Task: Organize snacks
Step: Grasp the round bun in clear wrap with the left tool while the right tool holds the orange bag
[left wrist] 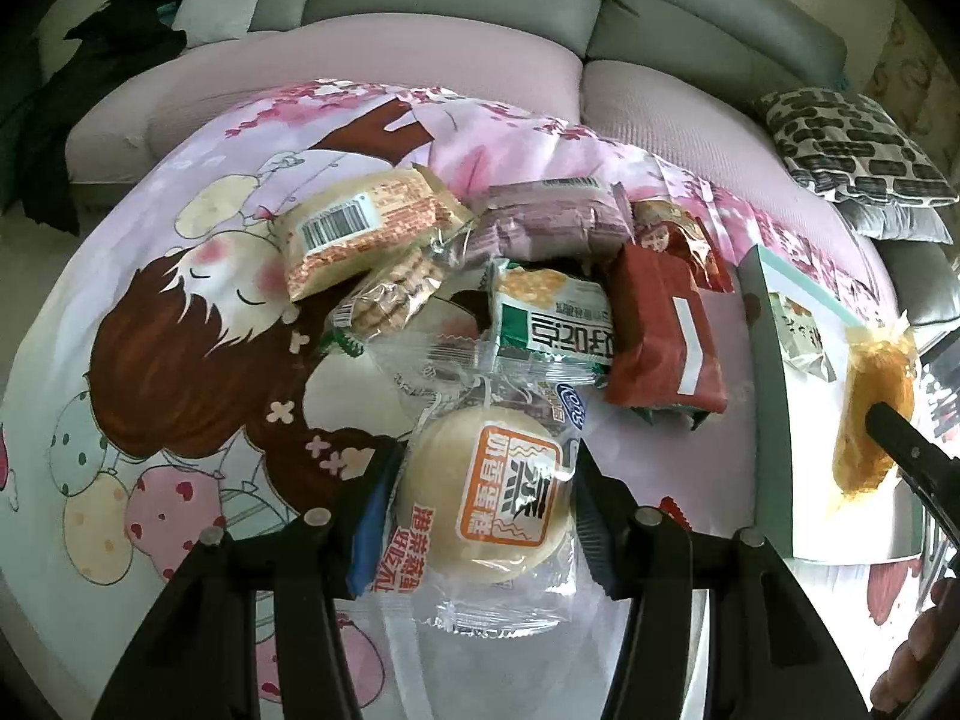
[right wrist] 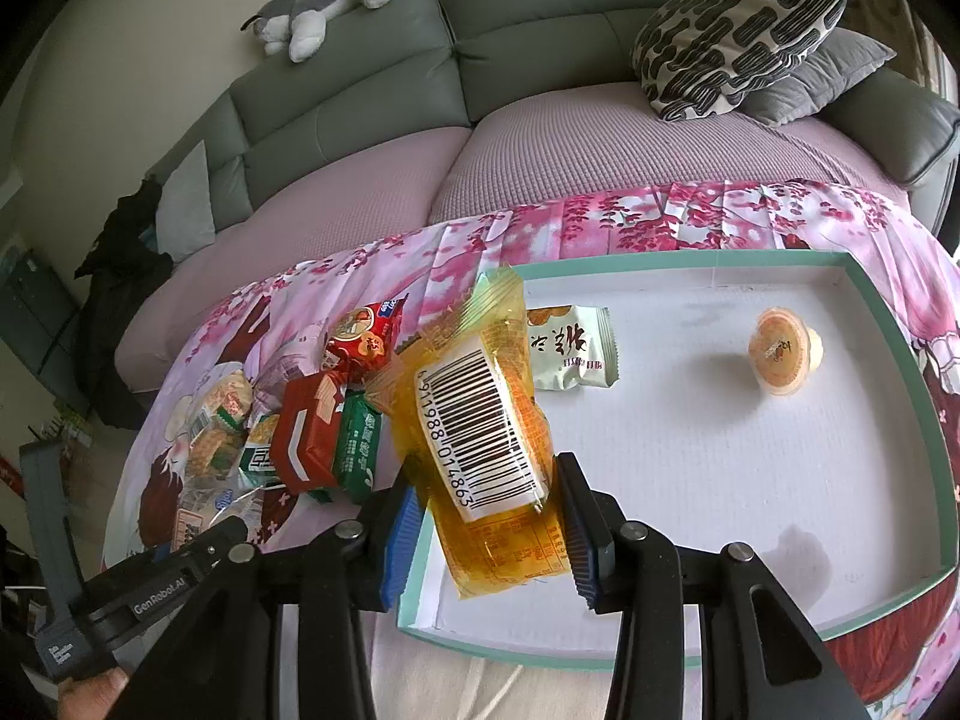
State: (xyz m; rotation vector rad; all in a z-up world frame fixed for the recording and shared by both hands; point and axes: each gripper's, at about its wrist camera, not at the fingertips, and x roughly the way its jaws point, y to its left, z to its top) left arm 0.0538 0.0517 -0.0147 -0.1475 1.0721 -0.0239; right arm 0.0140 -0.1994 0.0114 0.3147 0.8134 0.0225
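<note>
My left gripper is shut on a round pale bun in a clear wrapper with an orange label, at the near edge of the snack pile on the cartoon-print cloth. Behind it lie a green-and-white packet, a red packet, a beige barcoded packet and a purple packet. My right gripper is shut on an orange translucent packet with a barcode, held over the near left corner of the white box with a teal rim. A pale green packet and a jelly cup lie inside the box.
The cloth covers a low surface in front of a grey-green sofa with pink seat covers. Patterned and grey cushions sit at its right end, a plush toy on its back, dark clothing at the left. A hand shows at the right edge.
</note>
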